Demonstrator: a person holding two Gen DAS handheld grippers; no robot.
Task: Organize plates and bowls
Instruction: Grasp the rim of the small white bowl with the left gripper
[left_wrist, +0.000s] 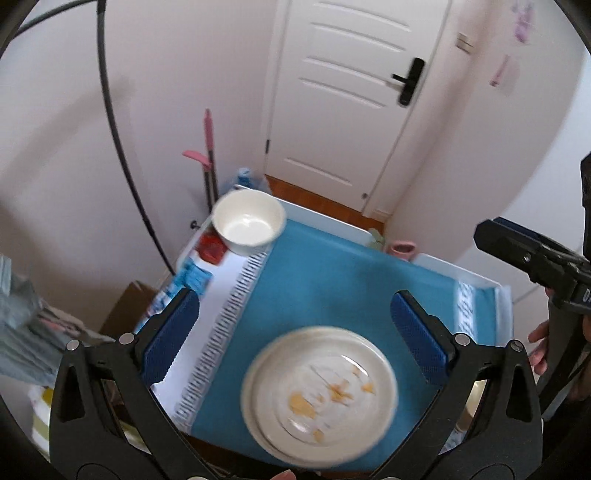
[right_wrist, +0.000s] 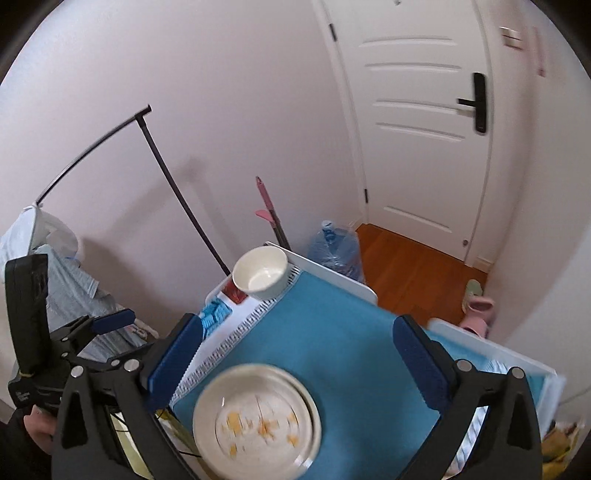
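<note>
At the far left corner of the table (left_wrist: 480, 275), a cream bowl (left_wrist: 249, 222) is standing upright, its base overlapping the patterned white edge of the blue mat (left_wrist: 332, 280), with a red item (left_wrist: 212, 248) and a blue packet (left_wrist: 192, 277) lying just beside it on the bare white strip. The left gripper (left_wrist: 295, 328) is hovering above the table with its blue-padded fingers (left_wrist: 171, 332) spread wide and nothing between them. Near the front edge of the mat, a stack of cream plates (left_wrist: 319, 393) is sitting flat, the top one smeared with yellow food scraps; how many plates are in the stack is too blurred to tell. The right gripper (right_wrist: 299, 356) is likewise hanging released above the same stack (right_wrist: 256, 421), jaws wide apart and empty, not touching the plates. Beyond the table a white door (right_wrist: 417, 129) is standing closed, with a pink-handled mop (right_wrist: 269, 218) and a water jug (right_wrist: 334, 249) leaning by the wall
</note>
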